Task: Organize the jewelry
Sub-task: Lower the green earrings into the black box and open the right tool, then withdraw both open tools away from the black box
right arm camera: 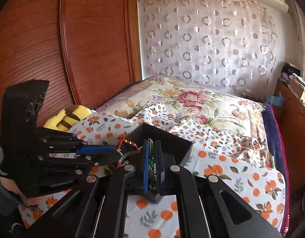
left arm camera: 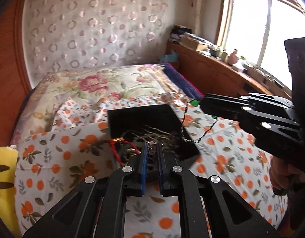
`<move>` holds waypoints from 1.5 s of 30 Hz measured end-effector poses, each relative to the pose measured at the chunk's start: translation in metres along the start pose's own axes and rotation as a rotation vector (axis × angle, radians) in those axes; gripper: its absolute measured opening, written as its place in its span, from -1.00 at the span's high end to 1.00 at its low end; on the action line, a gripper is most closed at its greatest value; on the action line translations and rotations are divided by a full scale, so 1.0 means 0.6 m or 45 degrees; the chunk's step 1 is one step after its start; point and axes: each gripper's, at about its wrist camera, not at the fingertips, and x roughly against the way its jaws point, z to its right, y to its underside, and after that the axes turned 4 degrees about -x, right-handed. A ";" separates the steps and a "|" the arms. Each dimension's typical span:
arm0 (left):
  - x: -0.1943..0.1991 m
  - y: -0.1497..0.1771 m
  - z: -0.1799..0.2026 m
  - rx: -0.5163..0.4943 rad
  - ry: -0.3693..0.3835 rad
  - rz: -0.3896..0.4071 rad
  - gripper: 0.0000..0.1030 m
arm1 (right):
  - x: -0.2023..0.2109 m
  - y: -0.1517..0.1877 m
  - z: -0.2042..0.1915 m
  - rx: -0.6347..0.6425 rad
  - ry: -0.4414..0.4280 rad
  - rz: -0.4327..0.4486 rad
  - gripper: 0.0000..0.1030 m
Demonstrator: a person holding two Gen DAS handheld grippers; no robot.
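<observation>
Left gripper (left arm camera: 153, 145): your jaws are nearly pressed together, pinching a small silvery piece (left arm camera: 151, 145) at the tips, just above the black tray (left arm camera: 132, 117). Too blurred to say if it is a pendant or a clasp.

Right gripper (left arm camera: 201, 104): pinching a dark beaded chain with green stones (left arm camera: 184, 123). In the right wrist view the green stones (right arm camera: 151, 163) sit between the narrowed pads. The chain drapes down to the tray's right rim and partly out over the bedsheet (left arm camera: 221, 158).

Tray contents: a red twisted cord with gold beads (left arm camera: 120, 144) hangs over the near left rim; other strands inside are smeared by motion, count unclear.

Tray placement: resting on the orange-print sheet over soft bedding, tilted, not on anything firm.

Risk, tangle: your two grippers work the same heap. Lifting either one could, I judge, drag the red cord or neighbouring strands out with it.

Risk, drop: the silvery piece is held only at the fingertips; a small twist may lose it into the folds.

Risk, tray: pressing on the rim could tip it on the soft bed.

Risk, snag: the draped chain may catch the tray corner as you raise it.

Pose, left: low, aimed forward and down into the tray's near edge.

Pose, right: coming in from the right side, roughly level, tips just beyond the tray's far right corner; your hand (left arm camera: 281, 176) shows behind it.
</observation>
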 end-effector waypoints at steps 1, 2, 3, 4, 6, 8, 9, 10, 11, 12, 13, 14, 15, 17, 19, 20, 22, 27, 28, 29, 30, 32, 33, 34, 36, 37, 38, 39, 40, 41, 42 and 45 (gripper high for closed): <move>-0.002 0.000 -0.006 0.014 -0.009 -0.002 0.85 | -0.005 -0.002 0.001 -0.009 -0.003 -0.002 0.84; -0.002 0.000 -0.010 0.019 -0.014 -0.004 0.79 | -0.008 -0.003 0.001 -0.015 -0.001 0.000 0.84; 0.000 0.002 -0.013 0.025 -0.021 -0.001 0.67 | -0.010 -0.003 -0.001 -0.017 0.008 0.001 0.78; 0.004 0.004 -0.017 0.031 -0.034 0.007 0.58 | -0.010 -0.001 -0.002 -0.019 0.028 -0.001 0.65; 0.014 0.007 -0.019 0.030 -0.049 0.020 0.34 | -0.004 0.006 -0.003 -0.044 0.040 0.008 0.18; 0.028 0.011 -0.021 0.031 -0.071 0.031 0.19 | 0.005 0.015 -0.003 -0.056 0.051 0.007 0.18; 0.035 0.013 -0.021 0.033 -0.082 0.038 -0.01 | 0.011 0.021 -0.006 -0.057 0.068 0.007 0.18; 0.044 0.016 -0.020 0.038 -0.096 0.049 -0.11 | 0.021 0.030 -0.008 -0.066 0.091 0.011 0.18; 0.053 0.020 -0.019 0.041 -0.108 0.058 -0.23 | 0.028 0.037 -0.008 -0.079 0.103 0.015 0.09; 0.064 0.024 -0.017 0.046 -0.119 0.068 -0.35 | 0.037 0.044 -0.010 -0.097 0.111 0.022 -0.08; 0.077 0.029 -0.014 0.051 -0.128 0.080 -0.43 | 0.050 0.055 -0.012 -0.121 0.126 0.035 -0.16; 0.088 0.034 -0.011 0.055 -0.140 0.090 -0.56 | 0.059 0.063 -0.015 -0.135 0.146 0.043 -0.27; 0.096 0.038 -0.008 0.057 -0.152 0.096 -0.67 | 0.072 0.076 -0.020 -0.148 0.175 0.052 -0.33; 0.116 0.047 -0.001 0.057 -0.197 0.104 -0.77 | 0.094 0.092 -0.026 -0.171 0.230 0.069 -0.46; 0.132 0.057 0.003 0.065 -0.225 0.109 -0.82 | 0.113 0.105 -0.033 -0.190 0.246 0.095 -0.67; 0.142 0.063 0.006 0.074 -0.243 0.112 -0.84 | 0.128 0.116 -0.037 -0.209 0.267 0.116 -0.79; 0.159 0.074 0.012 0.083 -0.273 0.122 -0.85 | 0.144 0.127 -0.042 -0.226 0.286 0.131 -0.92; 0.193 0.095 0.024 0.087 -0.339 0.134 -0.85 | 0.183 0.141 -0.053 -0.248 0.327 0.177 -0.95; 0.198 0.096 0.027 0.081 -0.347 0.135 -0.85 | 0.191 0.145 -0.056 -0.249 0.337 0.187 -0.95; 0.203 0.099 0.029 0.077 -0.354 0.138 -0.85 | 0.194 0.145 -0.056 -0.251 0.341 0.191 -0.95; 0.207 0.101 0.030 0.075 -0.356 0.141 -0.85 | 0.197 0.147 -0.055 -0.255 0.344 0.195 -0.95; 0.214 0.104 0.033 0.076 -0.359 0.151 -0.85 | 0.202 0.149 -0.056 -0.261 0.345 0.200 -0.95; 0.217 0.106 0.035 0.075 -0.360 0.153 -0.85 | 0.202 0.149 -0.056 -0.259 0.346 0.202 -0.95; 0.219 0.106 0.035 0.076 -0.357 0.154 -0.85 | 0.203 0.148 -0.056 -0.257 0.350 0.205 -0.95; 0.222 0.109 0.036 0.078 -0.358 0.158 -0.85 | 0.205 0.150 -0.057 -0.258 0.352 0.209 -0.95; 0.222 0.109 0.036 0.078 -0.358 0.158 -0.85 | 0.206 0.150 -0.057 -0.262 0.353 0.209 -0.95; 0.222 0.110 0.036 0.078 -0.359 0.157 -0.85 | 0.205 0.150 -0.056 -0.264 0.355 0.210 -0.95; 0.222 0.110 0.036 0.076 -0.356 0.157 -0.85 | 0.206 0.150 -0.056 -0.265 0.356 0.211 -0.95; 0.224 0.110 0.036 0.075 -0.354 0.159 -0.85 | 0.205 0.151 -0.055 -0.267 0.358 0.211 -0.95; 0.223 0.110 0.036 0.075 -0.356 0.159 -0.85 | 0.205 0.150 -0.056 -0.268 0.359 0.212 -0.95; 0.223 0.111 0.036 0.074 -0.357 0.158 -0.85 | 0.206 0.151 -0.056 -0.269 0.360 0.213 -0.95; 0.227 0.110 0.039 0.074 -0.359 0.163 -0.85 | 0.206 0.152 -0.056 -0.269 0.362 0.213 -0.95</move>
